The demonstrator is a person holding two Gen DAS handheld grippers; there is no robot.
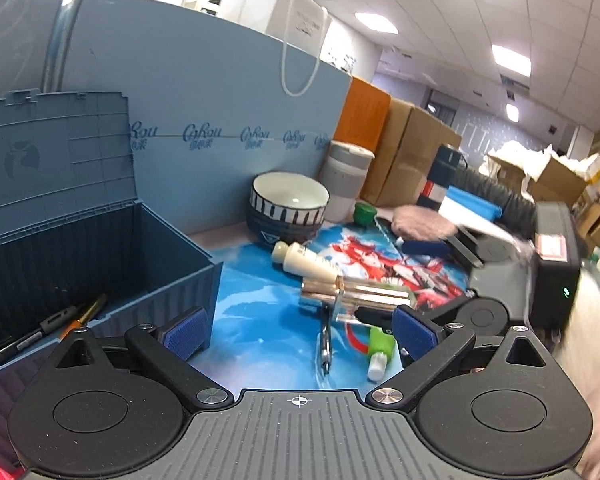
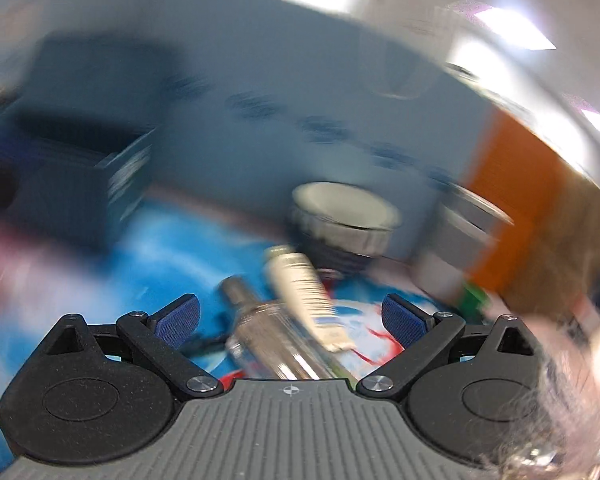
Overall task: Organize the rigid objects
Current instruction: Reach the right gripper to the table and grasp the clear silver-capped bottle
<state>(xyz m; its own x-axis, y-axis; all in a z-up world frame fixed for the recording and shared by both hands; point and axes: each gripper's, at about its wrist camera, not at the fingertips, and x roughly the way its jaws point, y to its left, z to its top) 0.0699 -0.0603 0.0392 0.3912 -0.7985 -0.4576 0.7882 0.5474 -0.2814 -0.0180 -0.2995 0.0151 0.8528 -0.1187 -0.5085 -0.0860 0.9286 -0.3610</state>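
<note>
On the blue-printed desk [image 1: 260,304], both tools [image 1: 300,332] [image 2: 292,320] gaped empty; the blurred right risked knocking the clear glass bottle [image 2: 276,344].

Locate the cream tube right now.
In the left wrist view the cream tube lies on the blue mat, centre frame, just in front of the striped bowl and touching the clear gold-capped bottle nearer the camera.
</note>
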